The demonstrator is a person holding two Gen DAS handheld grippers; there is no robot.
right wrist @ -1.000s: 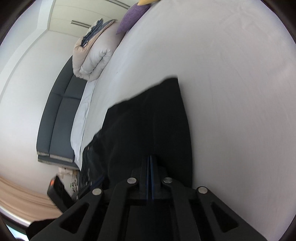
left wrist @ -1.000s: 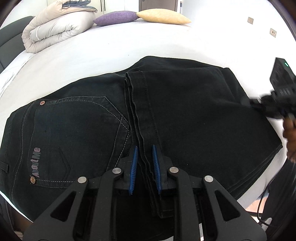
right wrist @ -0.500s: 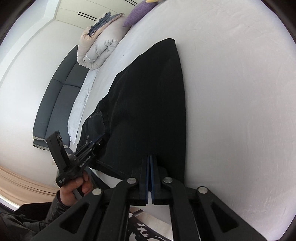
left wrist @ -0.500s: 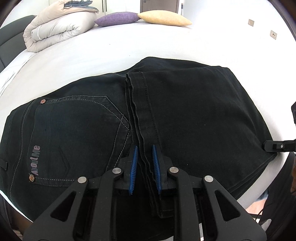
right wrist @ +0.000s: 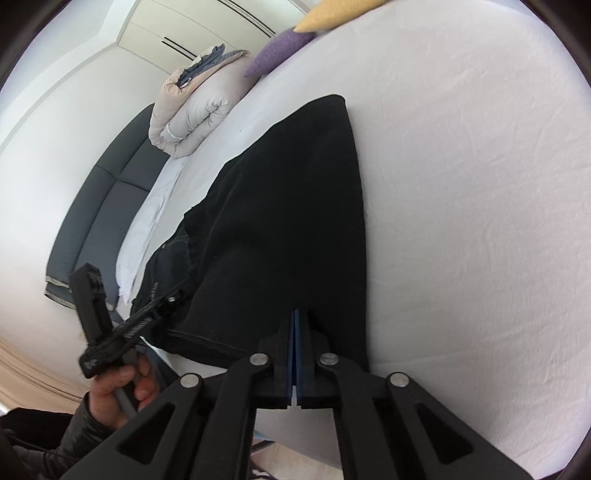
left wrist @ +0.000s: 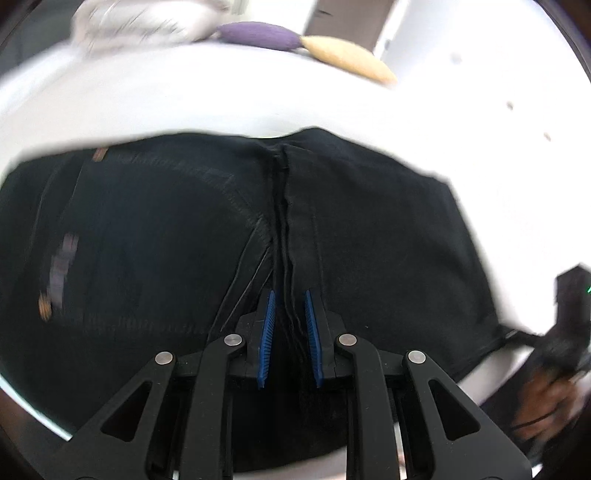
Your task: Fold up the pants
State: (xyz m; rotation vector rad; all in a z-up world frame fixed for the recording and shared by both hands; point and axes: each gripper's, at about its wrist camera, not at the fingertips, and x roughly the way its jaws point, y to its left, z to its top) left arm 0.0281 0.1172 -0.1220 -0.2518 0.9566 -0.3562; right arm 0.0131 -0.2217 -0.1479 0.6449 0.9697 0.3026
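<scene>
Black jeans (left wrist: 369, 240) lie folded on a white bed (left wrist: 221, 103). In the left wrist view my left gripper (left wrist: 290, 306) sits at the near edge with its blue pads a little apart, around the stacked hem edges of the pants. In the right wrist view the pants (right wrist: 288, 229) stretch away from me, and my right gripper (right wrist: 296, 321) is shut on their near right edge. The left gripper (right wrist: 162, 299) also shows there, at the pants' left side. The right gripper (left wrist: 517, 334) shows at the right edge of the left wrist view.
A folded beige duvet (right wrist: 195, 118), a purple pillow (right wrist: 280, 51) and a yellow pillow (right wrist: 332, 14) lie at the bed's far end. A dark grey sofa (right wrist: 96, 206) stands beside the bed. White sheet lies right of the pants.
The left wrist view has shifted and blurred, so the left gripper is moving over the pants. The right gripper stays shut on the pants' edge, and the pants have spread further across the bed.
</scene>
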